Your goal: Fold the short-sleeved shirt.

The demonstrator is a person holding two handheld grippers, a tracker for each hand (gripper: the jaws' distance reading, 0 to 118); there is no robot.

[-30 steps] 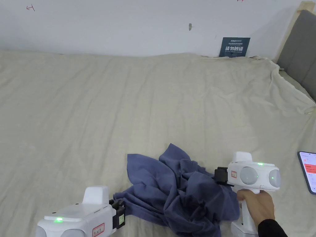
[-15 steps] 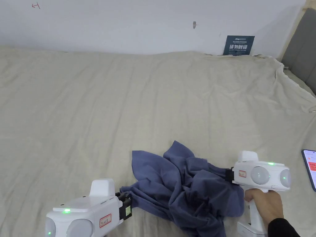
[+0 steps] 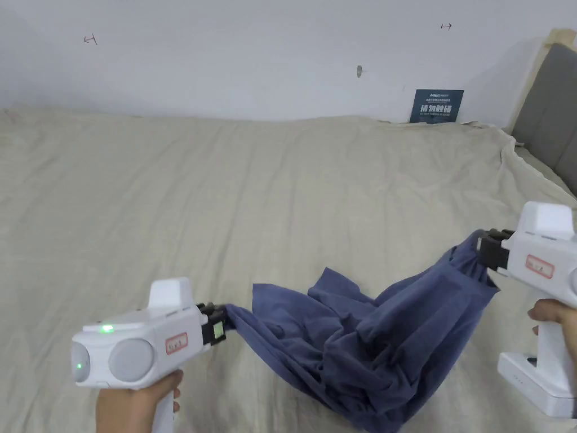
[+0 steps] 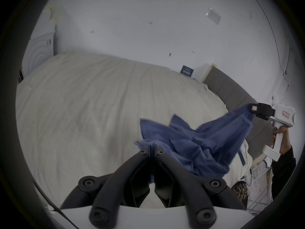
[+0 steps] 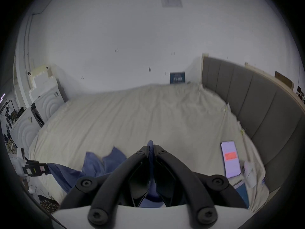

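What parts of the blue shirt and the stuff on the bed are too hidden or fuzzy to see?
- Crumpled blue cotton shirt: sleeves and collar lost in its own bunched folds, head view.
- Its lowest part: cut off by the bottom edge, head view.
- Cloth pinched in the right tongs: hidden between the jaws, right gripper view.
- Glowing phone on the beige bedsheet: screen too blurred, right gripper view.
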